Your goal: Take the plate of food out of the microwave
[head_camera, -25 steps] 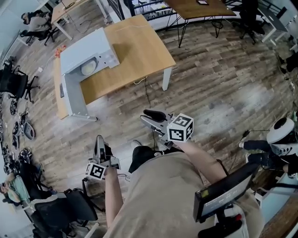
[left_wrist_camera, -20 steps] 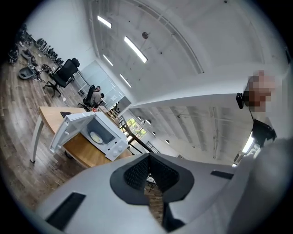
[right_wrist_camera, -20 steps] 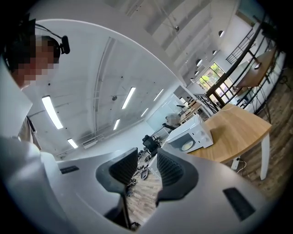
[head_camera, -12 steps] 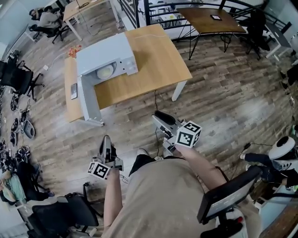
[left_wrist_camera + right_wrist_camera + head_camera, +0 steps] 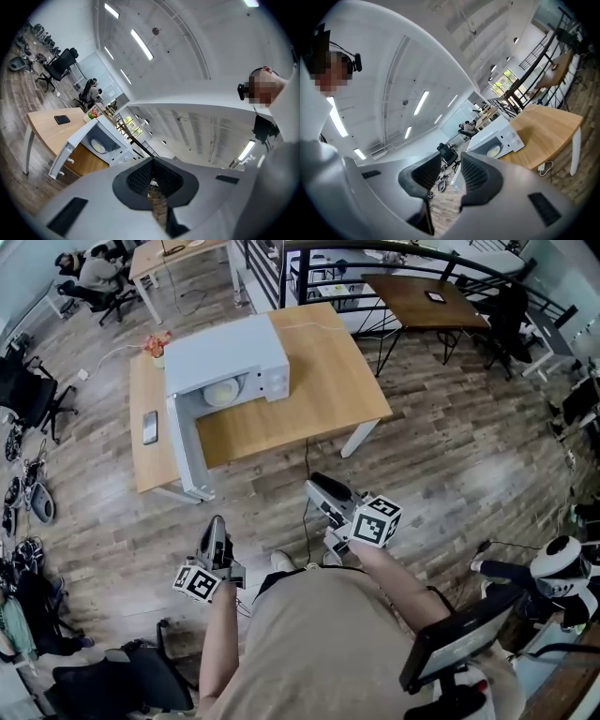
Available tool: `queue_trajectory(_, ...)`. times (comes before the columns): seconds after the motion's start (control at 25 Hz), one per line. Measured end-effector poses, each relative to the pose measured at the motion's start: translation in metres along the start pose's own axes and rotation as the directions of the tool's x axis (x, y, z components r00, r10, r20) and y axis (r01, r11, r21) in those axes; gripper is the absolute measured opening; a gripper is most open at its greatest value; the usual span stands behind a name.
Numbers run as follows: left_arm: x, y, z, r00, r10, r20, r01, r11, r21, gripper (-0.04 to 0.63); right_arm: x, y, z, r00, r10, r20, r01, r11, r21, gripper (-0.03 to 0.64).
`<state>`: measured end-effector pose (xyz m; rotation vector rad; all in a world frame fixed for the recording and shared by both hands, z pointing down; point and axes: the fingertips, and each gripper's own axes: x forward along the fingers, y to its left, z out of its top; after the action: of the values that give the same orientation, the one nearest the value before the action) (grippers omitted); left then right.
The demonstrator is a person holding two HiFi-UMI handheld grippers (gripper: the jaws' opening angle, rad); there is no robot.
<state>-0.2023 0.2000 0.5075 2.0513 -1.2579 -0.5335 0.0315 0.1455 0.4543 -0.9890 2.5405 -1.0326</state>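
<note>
Plate of food inside microwave, pale disc on cavity floor, untouched. Microwave on left half of wooden table, toward far edge. Door swung fully open and reaching out to near edge, hence cavity exposed for a reach from the front. Dark phone flat by left edge, just beside door, outside the likely reach path. Left gripper pressed fully together on nothing, held low at person's side. Right gripper with only a narrow gap between pads, nothing in the gap, pointed toward table. Both well apart from table, over bare floor. Judged: approach stage, tools carried idle, no grasp begun. Likely needed next: wider opening before pinching plate rim, then level withdrawal to keep food from sliding.
</note>
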Motion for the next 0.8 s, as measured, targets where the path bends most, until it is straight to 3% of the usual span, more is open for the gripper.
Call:
queue_trajectory(0.48,0.004,0.035,0.007,0.996,-0.067,-0.057,0.067,0.998,-0.006,0.005,0.036,0.007,-0.033,0.998,-0.048,-0.038,0.047,0.999,-0.023,0.115)
queue_trajectory(0.8,0.012,0.043,0.013,0.996,-0.045,-0.070,0.044,0.999,-0.011,0.005,0.056,-0.008,-0.028,0.997,-0.053,-0.052,0.053,0.999,-0.001,0.114)
